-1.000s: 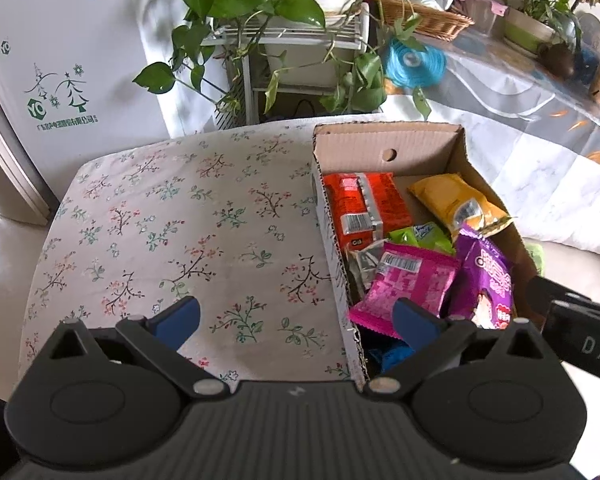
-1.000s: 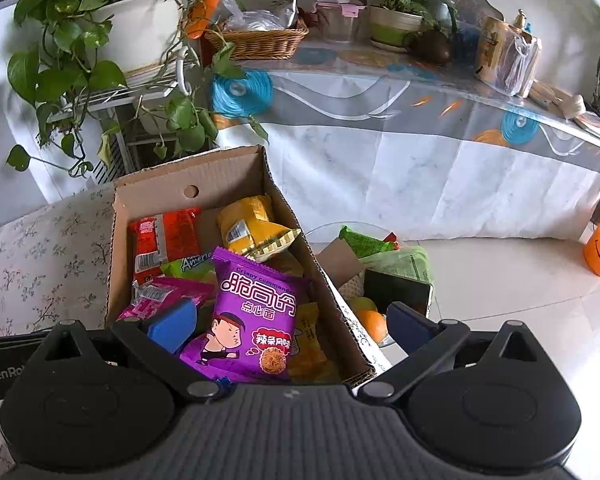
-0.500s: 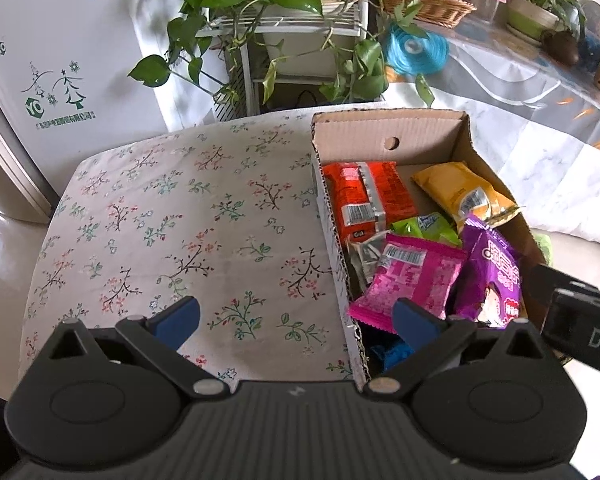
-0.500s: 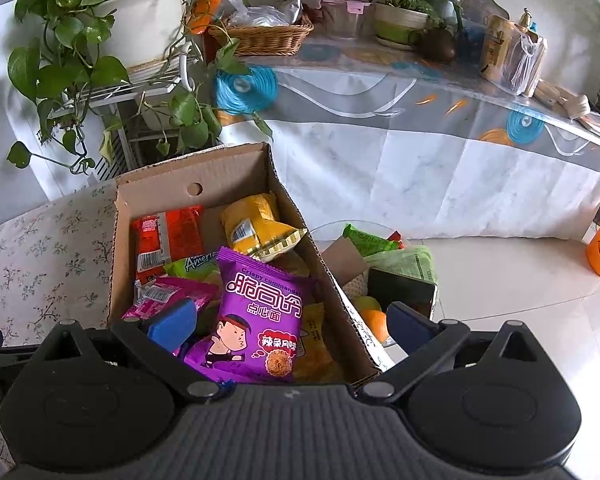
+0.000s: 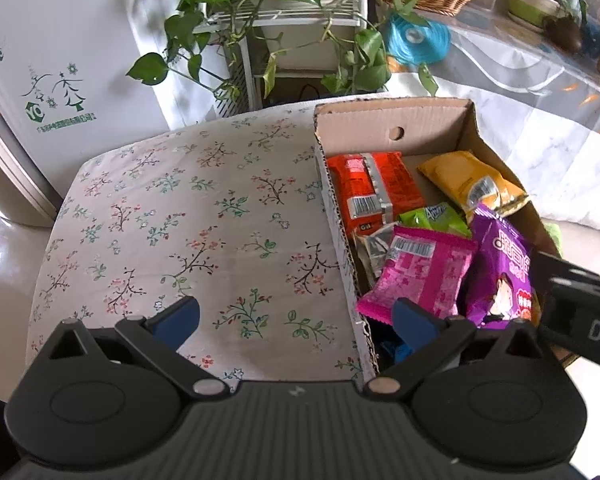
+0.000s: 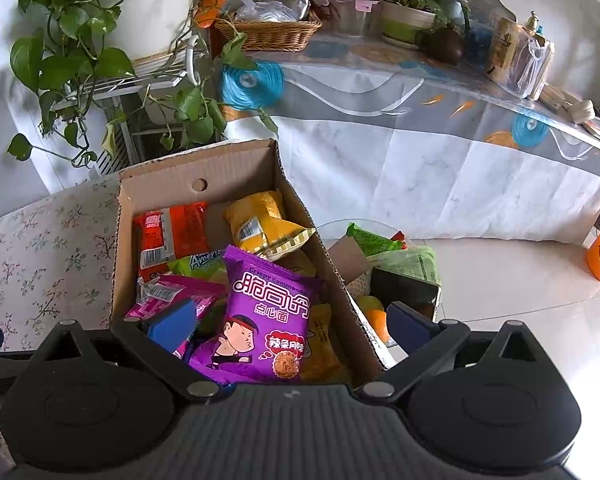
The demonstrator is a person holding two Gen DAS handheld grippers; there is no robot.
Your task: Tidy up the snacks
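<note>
Floral cloth covers the counter (image 5: pixel 204 216) beside a cardboard box (image 6: pixel 236 168) of snack packets. Left tongs (image 5: pixel 296 316) and right tongs (image 6: pixel 288 320) both hang spread wide, empty.

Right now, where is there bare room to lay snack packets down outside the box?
The floral tablecloth is bare from the cardboard box wall across to its far and side edges, ahead of the open left gripper. Inside the box it is crowded: the purple packet, pink packet, orange packet and yellow packet overlap.
</note>
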